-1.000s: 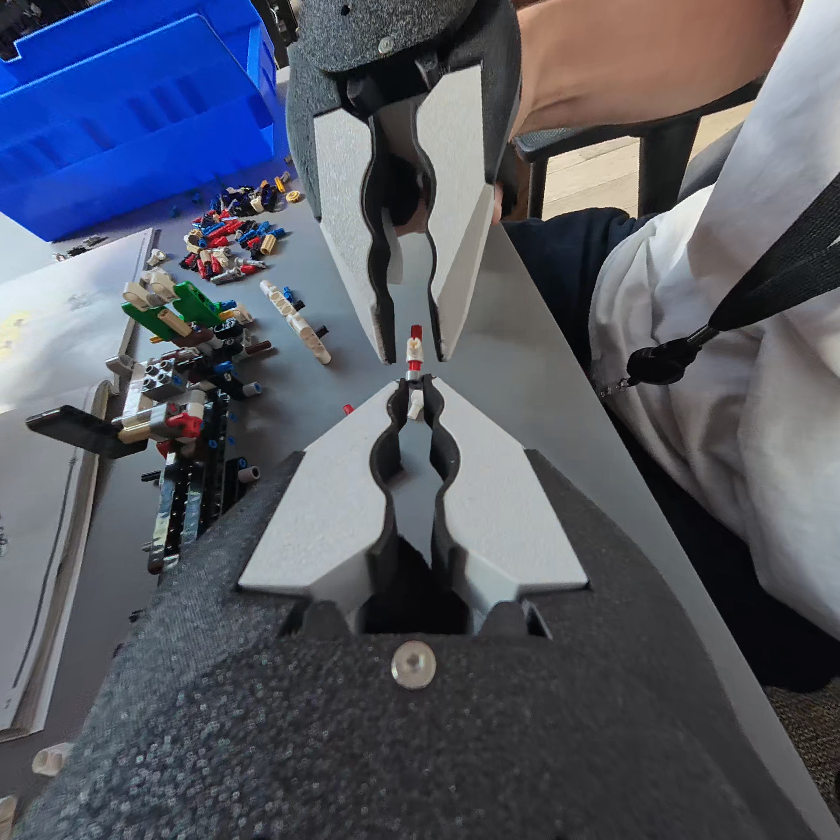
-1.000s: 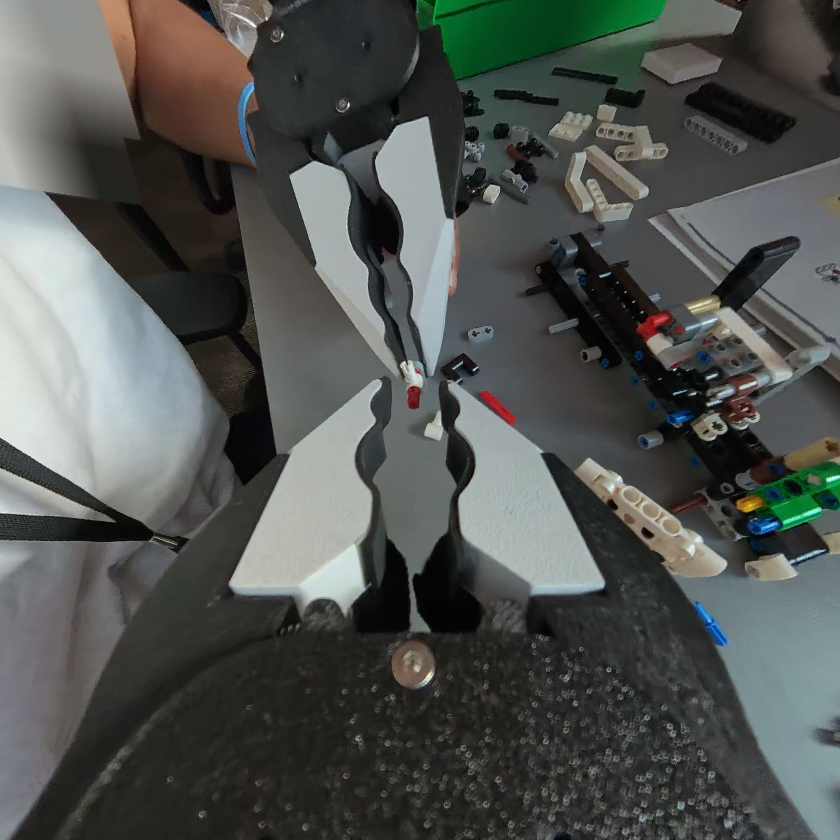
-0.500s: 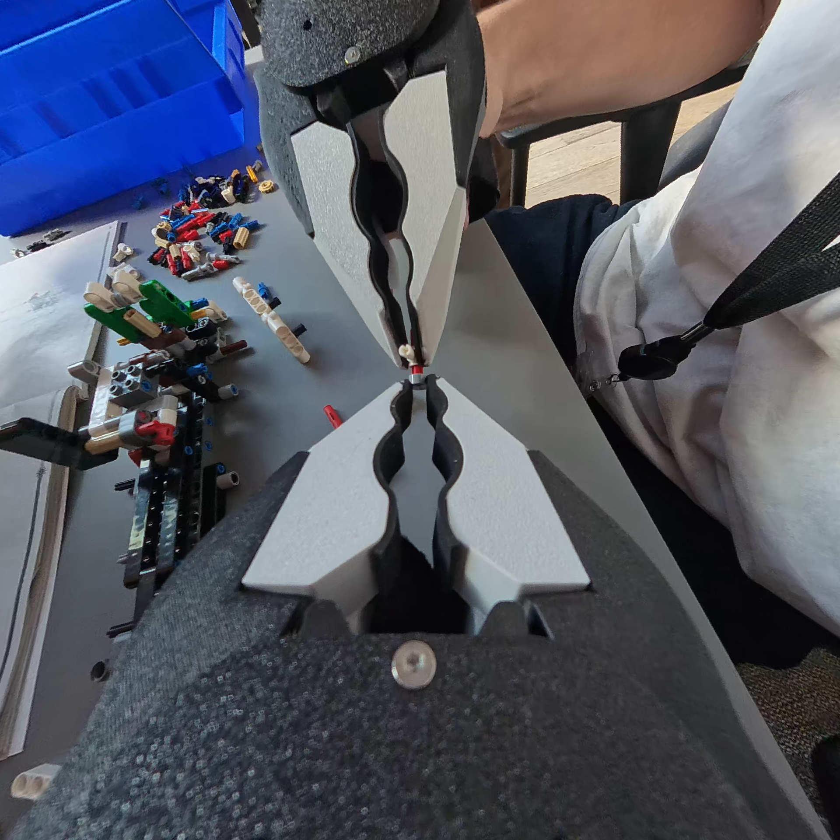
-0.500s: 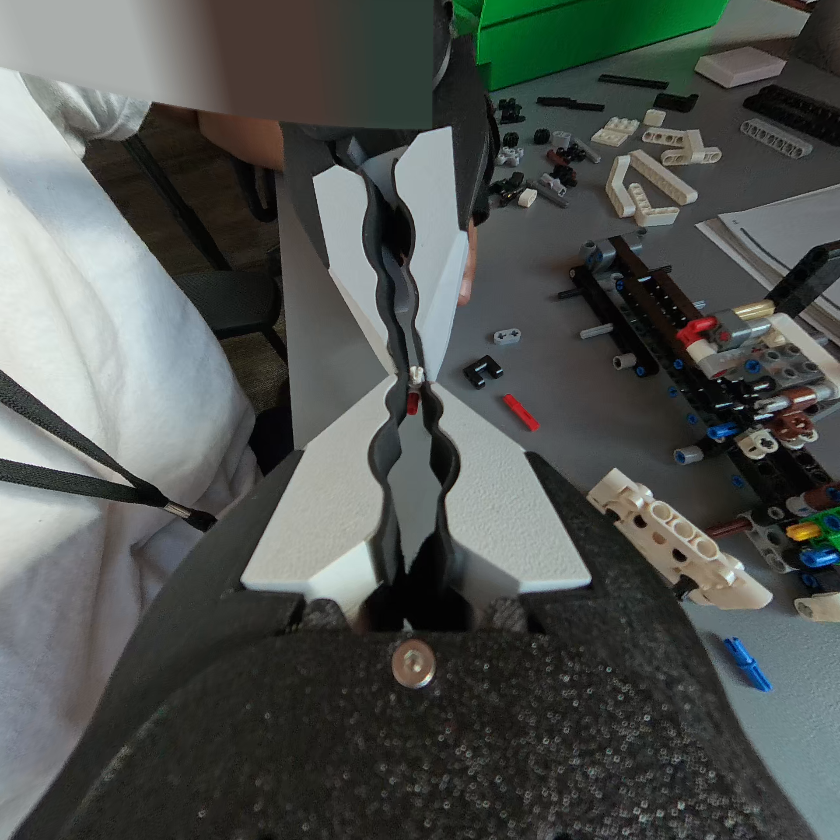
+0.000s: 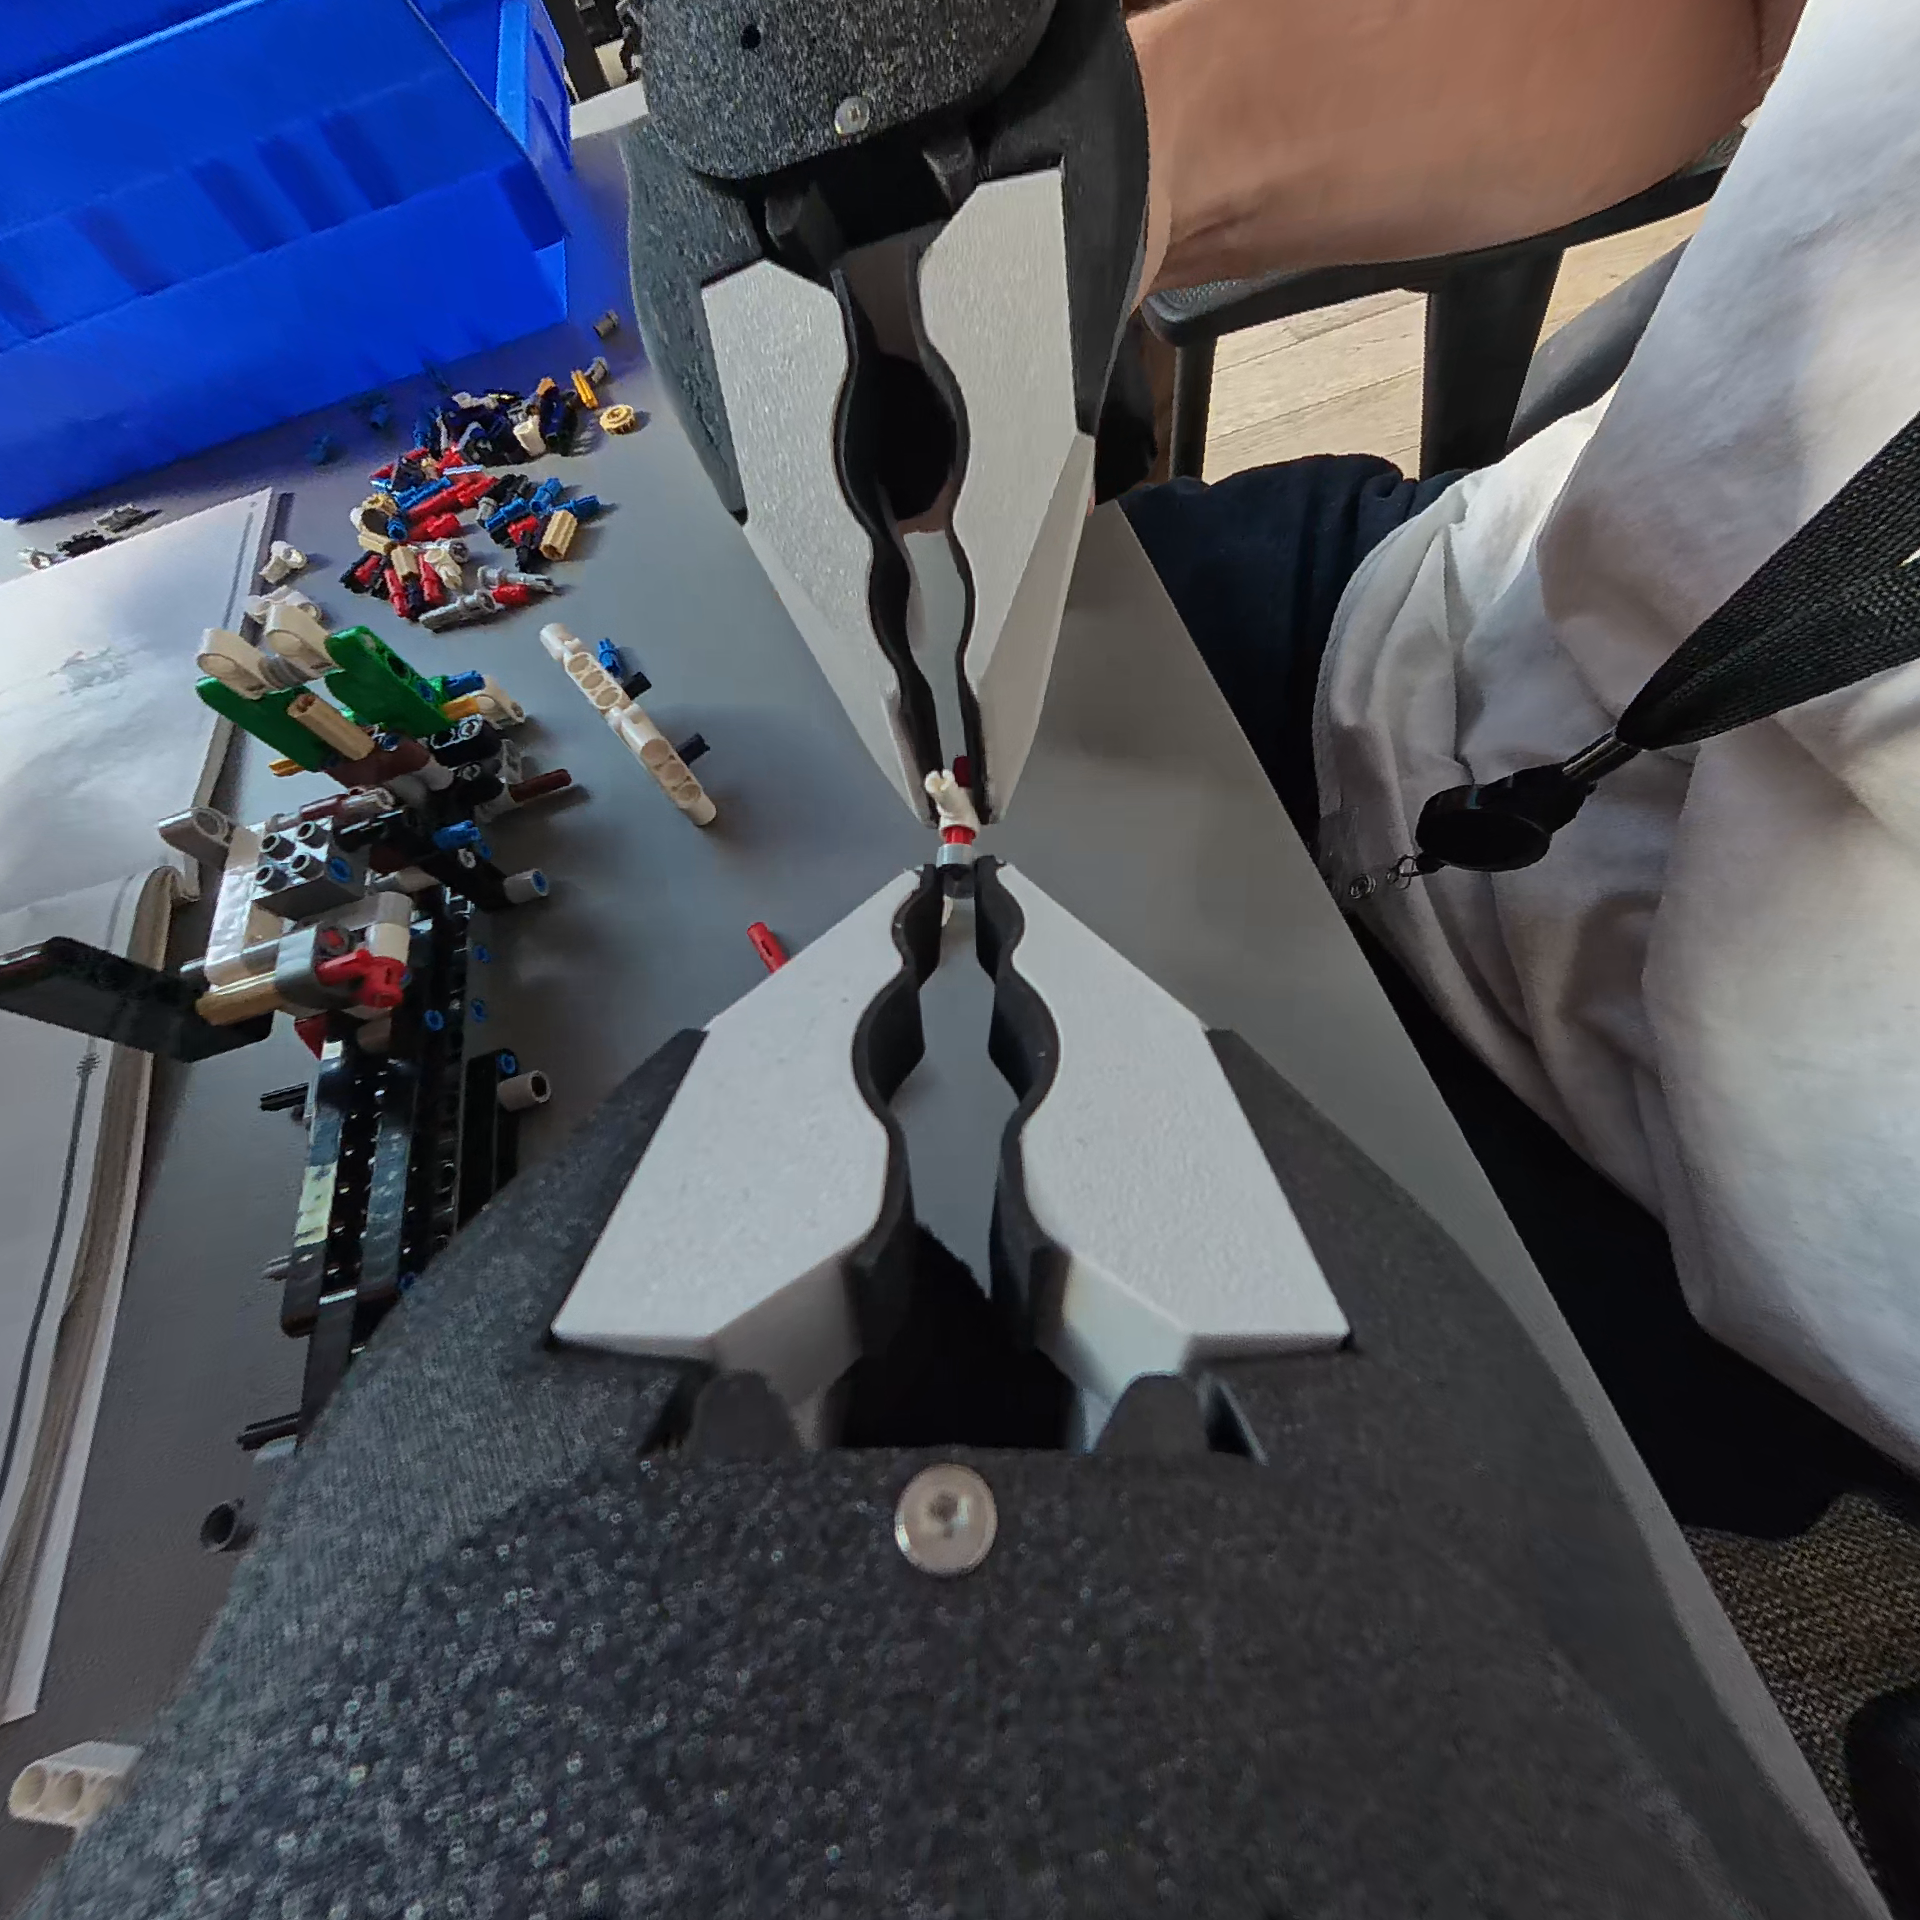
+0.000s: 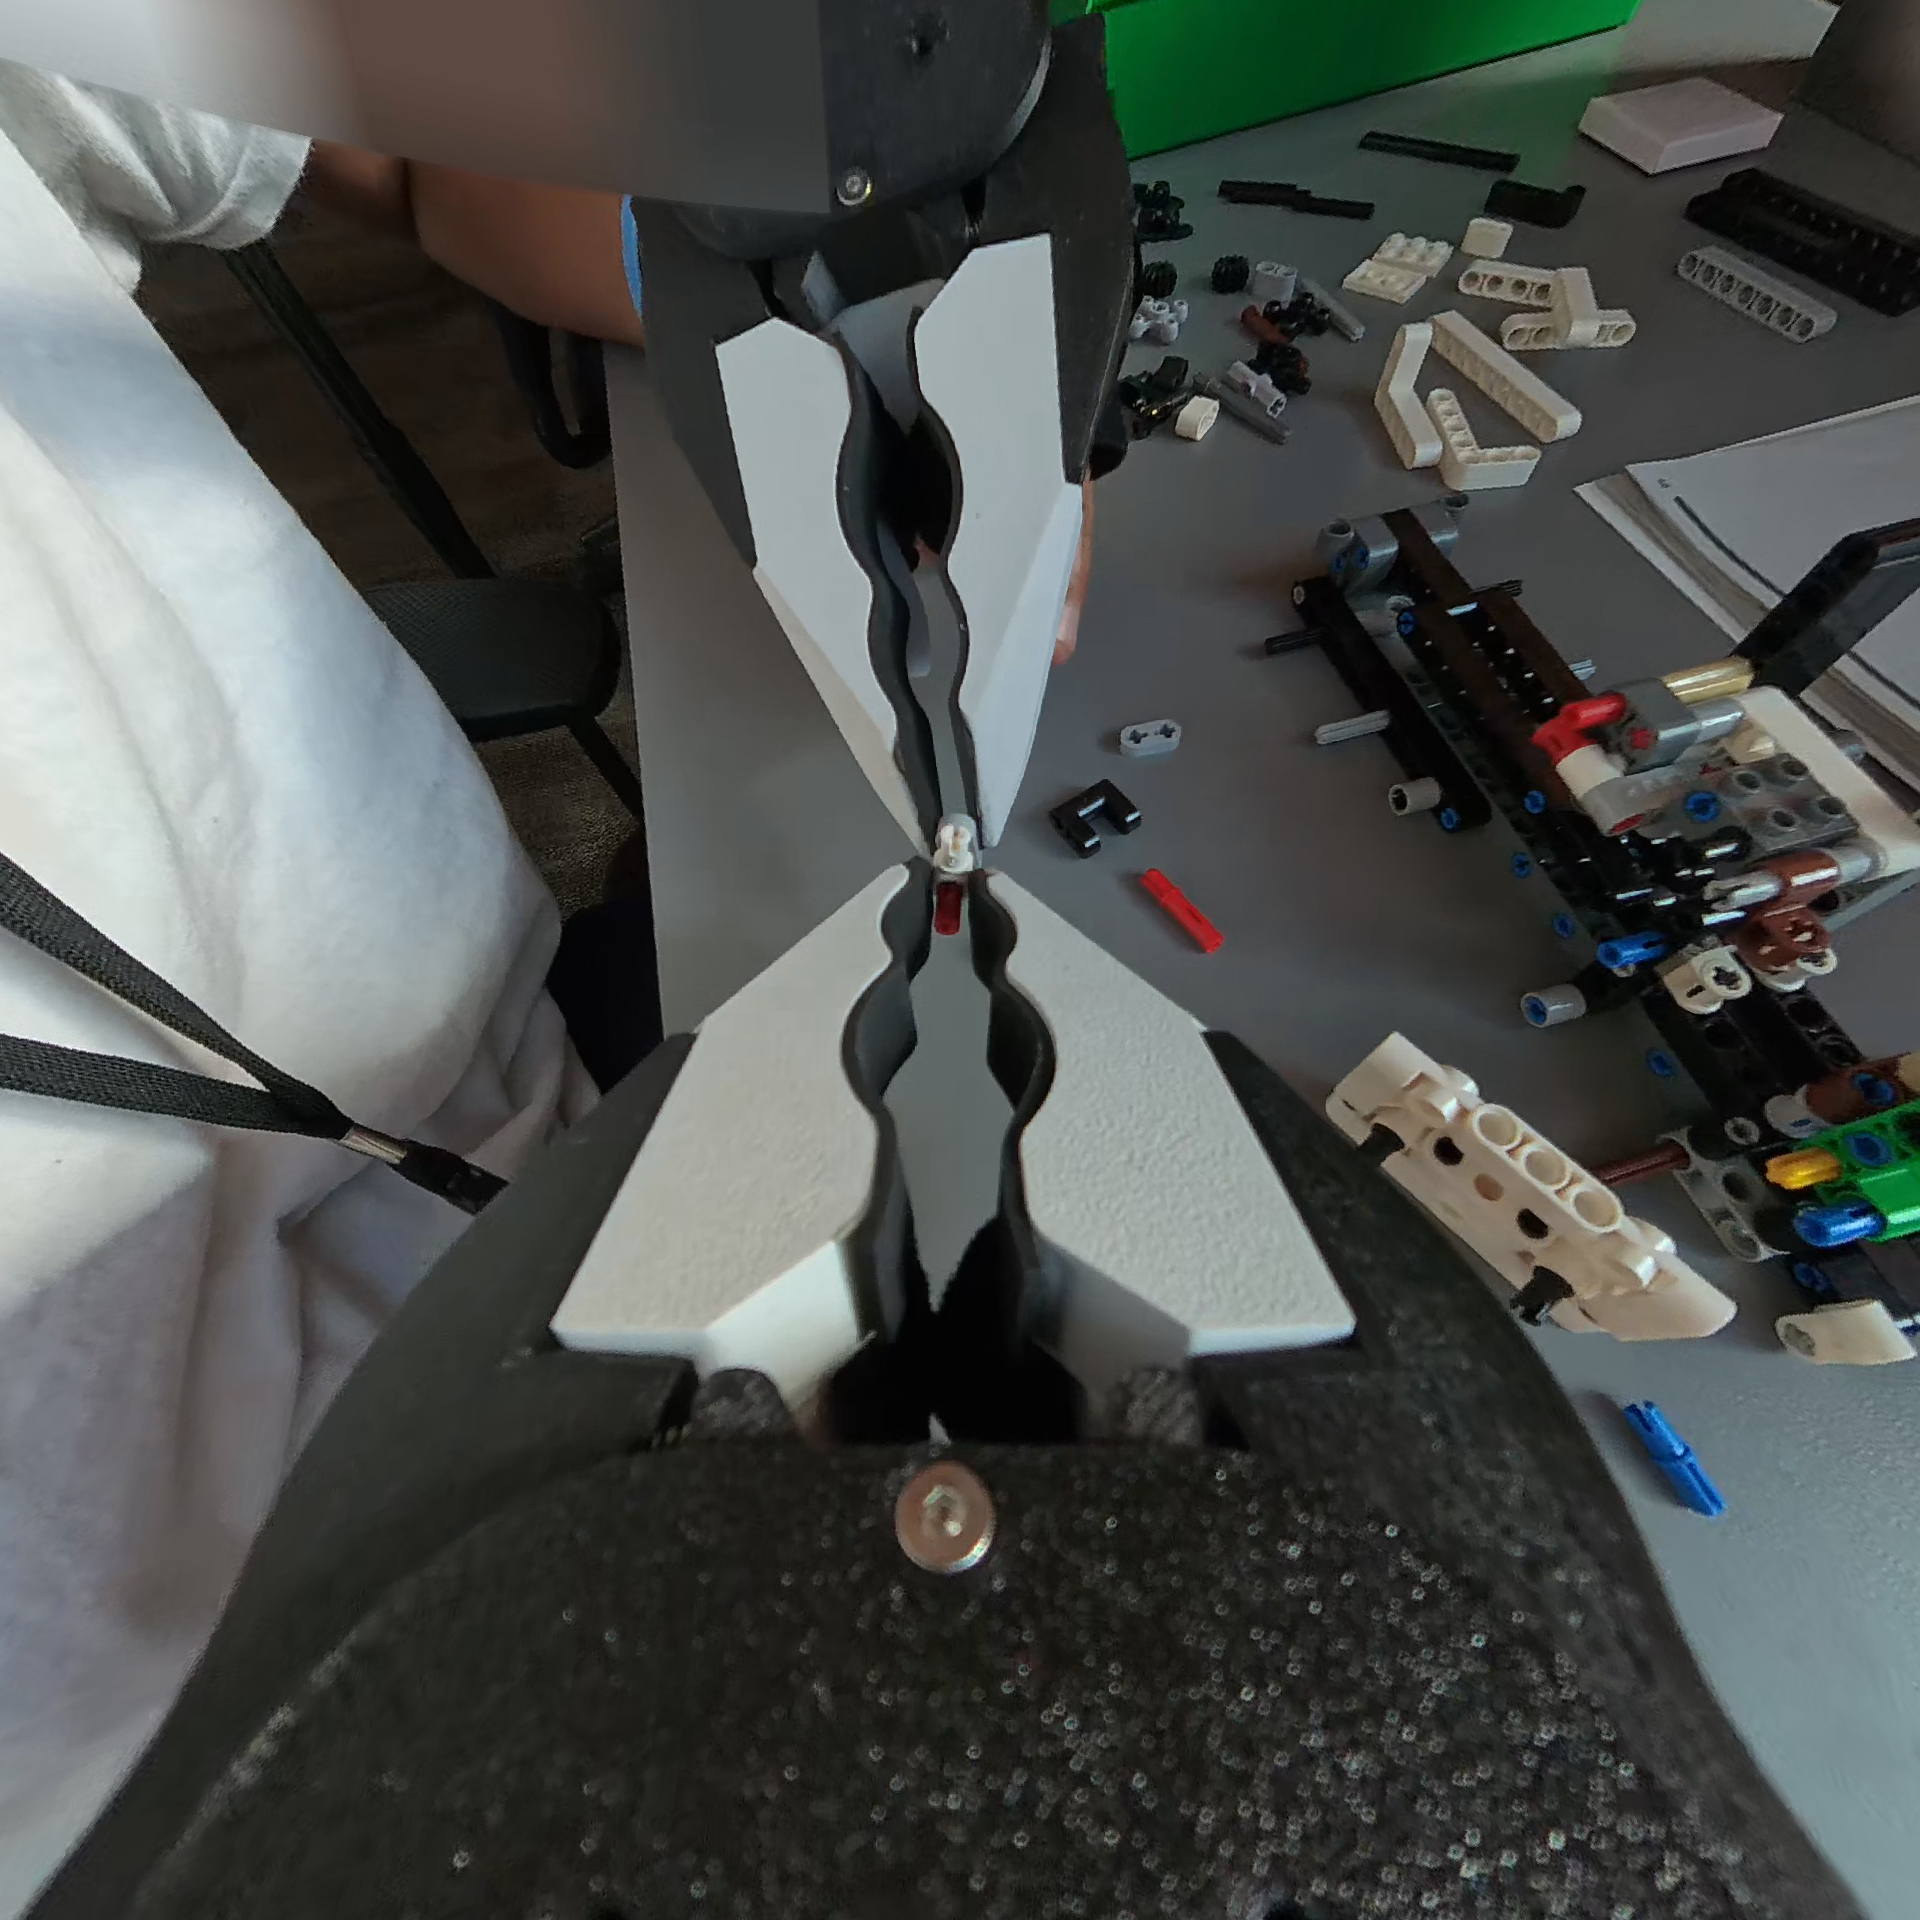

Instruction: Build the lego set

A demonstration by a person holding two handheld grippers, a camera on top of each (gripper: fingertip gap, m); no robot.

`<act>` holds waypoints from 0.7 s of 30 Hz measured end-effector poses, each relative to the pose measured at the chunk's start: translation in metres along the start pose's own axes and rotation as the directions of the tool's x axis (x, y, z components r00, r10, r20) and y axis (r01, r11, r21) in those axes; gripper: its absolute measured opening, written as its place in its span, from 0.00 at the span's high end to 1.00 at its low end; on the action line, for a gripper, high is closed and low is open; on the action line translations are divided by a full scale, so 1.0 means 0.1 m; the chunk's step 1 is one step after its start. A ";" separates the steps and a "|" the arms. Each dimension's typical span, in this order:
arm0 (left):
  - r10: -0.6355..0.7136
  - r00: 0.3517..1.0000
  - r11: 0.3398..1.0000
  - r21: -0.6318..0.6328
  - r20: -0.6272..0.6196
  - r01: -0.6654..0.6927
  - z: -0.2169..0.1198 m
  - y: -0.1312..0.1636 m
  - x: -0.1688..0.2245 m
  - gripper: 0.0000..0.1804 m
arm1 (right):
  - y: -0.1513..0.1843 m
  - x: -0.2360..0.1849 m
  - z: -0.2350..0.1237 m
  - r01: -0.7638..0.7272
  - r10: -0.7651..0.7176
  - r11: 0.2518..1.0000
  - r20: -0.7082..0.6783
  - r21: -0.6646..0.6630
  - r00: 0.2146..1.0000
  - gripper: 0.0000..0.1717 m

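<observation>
The small pin assembly, a stack of white, red and grey plastic bits, hangs in the air between our two grippers, just above the near edge of the grey table. We have the left gripper clamped on its grey end, both dark pads pressing the grey collar, and the right gripper clamped on the red pin at the other end; in the right wrist view the white connector with its grey collar sits just past our tips, held by the opposite jaws. The two sets of tips nearly touch nose to nose.

We judge the piece to be very light, stiff and hard, with smooth moulded faces that could slip or pivot between the pads, since so little of it is gripped. It looks sturdy enough not to break, but so small that it would likely skitter off the table if dropped. We think the best hold is square across the round bodies, near each end, with the axis kept in line between both tools.

Around us lie a loose red pin, a black clip, a partly built model, a white beam, a heap of small parts, a blue bin, a green box and paper sheets
</observation>
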State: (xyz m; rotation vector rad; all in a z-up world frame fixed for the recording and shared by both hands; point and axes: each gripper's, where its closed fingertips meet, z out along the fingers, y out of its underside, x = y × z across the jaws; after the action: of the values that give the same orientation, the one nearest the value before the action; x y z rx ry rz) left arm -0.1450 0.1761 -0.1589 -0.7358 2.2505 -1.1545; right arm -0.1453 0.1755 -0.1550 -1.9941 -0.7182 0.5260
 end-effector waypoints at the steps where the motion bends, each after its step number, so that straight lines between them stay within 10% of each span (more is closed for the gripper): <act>1: 0.000 1.000 1.000 0.002 0.000 0.000 0.00 0.00 0.00 0.98 | 0.00 0.00 0.00 0.000 0.000 1.000 0.000 -0.002 1.000 0.97; 21: 0.001 1.000 0.999 0.037 -0.005 -0.001 -0.02 -0.06 0.01 0.98 | -0.01 -0.01 -0.02 -0.066 0.066 0.998 0.040 0.006 0.997 0.96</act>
State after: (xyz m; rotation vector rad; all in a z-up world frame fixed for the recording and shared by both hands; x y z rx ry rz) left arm -0.1456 0.1740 -0.1534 -0.7180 2.2273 -1.1957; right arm -0.1451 0.1735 -0.1528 -2.0115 -0.6756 0.6076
